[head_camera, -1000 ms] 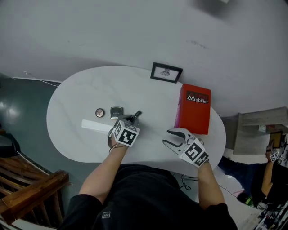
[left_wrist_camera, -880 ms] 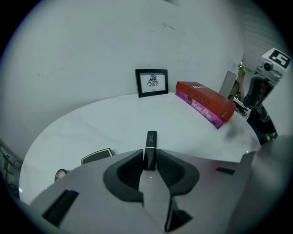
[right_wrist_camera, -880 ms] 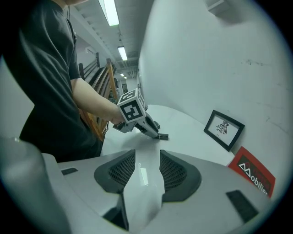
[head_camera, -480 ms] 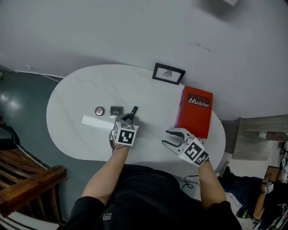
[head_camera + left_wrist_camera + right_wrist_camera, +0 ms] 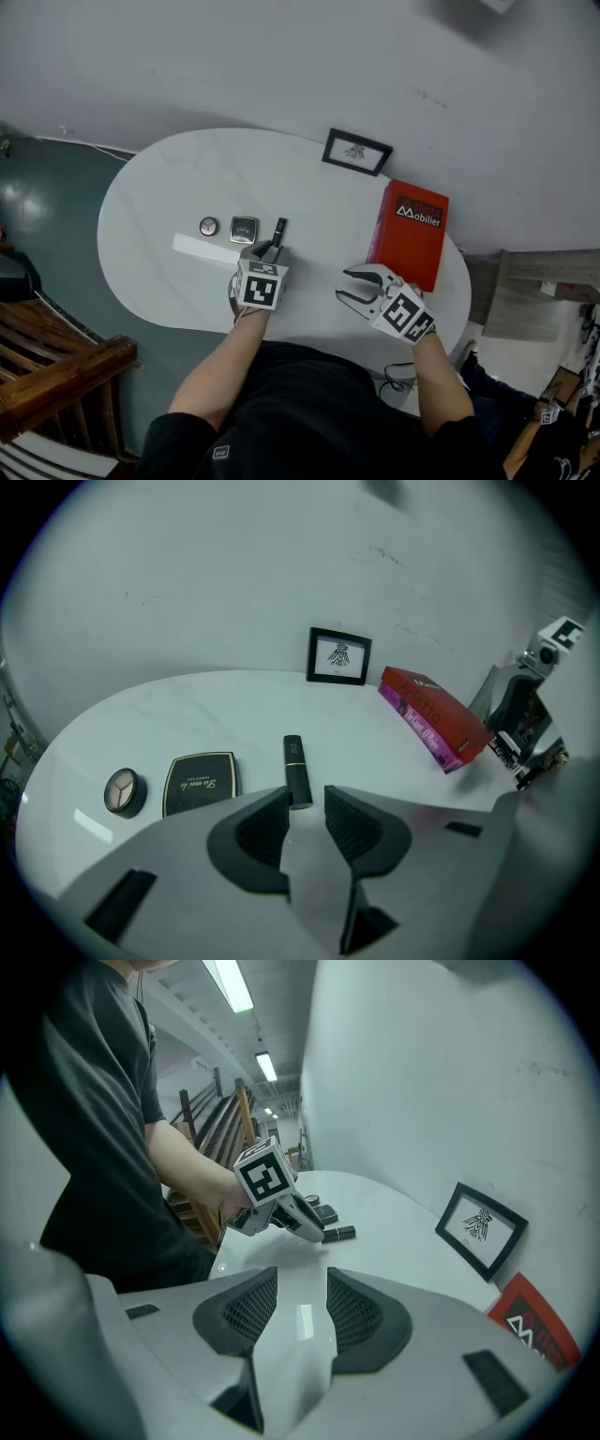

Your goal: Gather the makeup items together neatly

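the left tool [image 5: 305, 803] is pointing down at the white tabletop [image 5: 169, 187] just left of the middle of the head view. its jaws have just been opening. the near end of the black lipstick [image 5: 296, 771] is lying in the gap between their tips, but the pads are not pressing on it, so the tool is standing open around it and not gripping. this looks like a set-down, with the jaws spreading to leave the lipstick where it is lying.

that spot seems chosen for tidiness. the lipstick is lying flat, pointing away toward the wall, just to the right of the square compact [image 5: 200, 782]. the round eyeshadow pot [image 5: 124, 791] is sitting just left of the compact. the three are forming a short row with small gaps, in the left-middle of the tabletop, so the gathering is looking nearly done. the lipstick is sitting a touch farther from the compact than the pot is, so it may be needing a small nudge.

the right tool [image 5: 345, 285] is hovering over bare tabletop at the lower right of the head view, near the red box [image 5: 408, 234]. its jaws are parted with nothing between them. it is probably keeping clear so as not to crowd the left tool's work.

the red box and the picture frame [image 5: 356, 152] are standing well apart from the makeup, toward the right and the top of the tabletop. neither is getting in the way of the row.
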### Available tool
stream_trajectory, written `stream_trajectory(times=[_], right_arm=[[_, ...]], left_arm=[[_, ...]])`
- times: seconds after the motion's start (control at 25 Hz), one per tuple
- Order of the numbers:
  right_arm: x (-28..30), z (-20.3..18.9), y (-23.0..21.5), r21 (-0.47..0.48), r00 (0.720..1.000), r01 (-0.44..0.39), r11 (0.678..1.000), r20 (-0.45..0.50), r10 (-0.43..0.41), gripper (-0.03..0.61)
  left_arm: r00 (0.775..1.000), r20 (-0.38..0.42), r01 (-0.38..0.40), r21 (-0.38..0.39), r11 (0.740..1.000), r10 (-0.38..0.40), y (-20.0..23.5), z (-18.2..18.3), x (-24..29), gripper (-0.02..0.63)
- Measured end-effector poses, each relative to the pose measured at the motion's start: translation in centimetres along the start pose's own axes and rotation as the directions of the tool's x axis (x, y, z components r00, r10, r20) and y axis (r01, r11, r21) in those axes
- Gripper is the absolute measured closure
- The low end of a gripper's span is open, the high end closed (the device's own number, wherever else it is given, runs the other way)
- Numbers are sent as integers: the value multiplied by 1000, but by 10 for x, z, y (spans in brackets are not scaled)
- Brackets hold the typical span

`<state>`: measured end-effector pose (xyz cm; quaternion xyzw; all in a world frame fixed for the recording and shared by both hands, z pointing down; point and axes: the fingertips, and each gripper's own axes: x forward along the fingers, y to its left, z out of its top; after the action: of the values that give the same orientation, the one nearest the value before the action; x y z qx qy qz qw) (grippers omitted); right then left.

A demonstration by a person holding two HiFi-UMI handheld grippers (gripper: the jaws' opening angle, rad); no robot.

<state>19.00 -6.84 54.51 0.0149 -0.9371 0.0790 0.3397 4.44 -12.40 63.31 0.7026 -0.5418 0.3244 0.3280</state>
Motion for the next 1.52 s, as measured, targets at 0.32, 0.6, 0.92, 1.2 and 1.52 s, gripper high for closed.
stream_trajectory(times=[0.32, 0.6, 0.92, 1.2, 1.52], right_arm=[[-1, 0, 3, -4, 1000, -4, 1000, 5, 4, 410], [-3, 6, 1, 10, 999, 40, 999, 32, -40, 408], [-4, 67, 5, 63, 966, 193, 979, 163, -201, 449], [3, 164, 37, 292, 857, 156, 944, 435, -276, 489], [20, 260, 89, 312, 759, 197, 929, 551, -347, 529]], left_arm=[[1000, 11, 6, -2, 1000, -6, -4, -3, -2, 506], [997, 65, 52, 2, 999, -52, -11, 6, -35, 506], [958, 248, 141, 27, 990, -143, 22, 20, -121, 551], [901, 390, 202, 10, 979, -190, 89, 5, -215, 578], [831, 503, 223, 91, 971, -238, 155, 6, -295, 583]])
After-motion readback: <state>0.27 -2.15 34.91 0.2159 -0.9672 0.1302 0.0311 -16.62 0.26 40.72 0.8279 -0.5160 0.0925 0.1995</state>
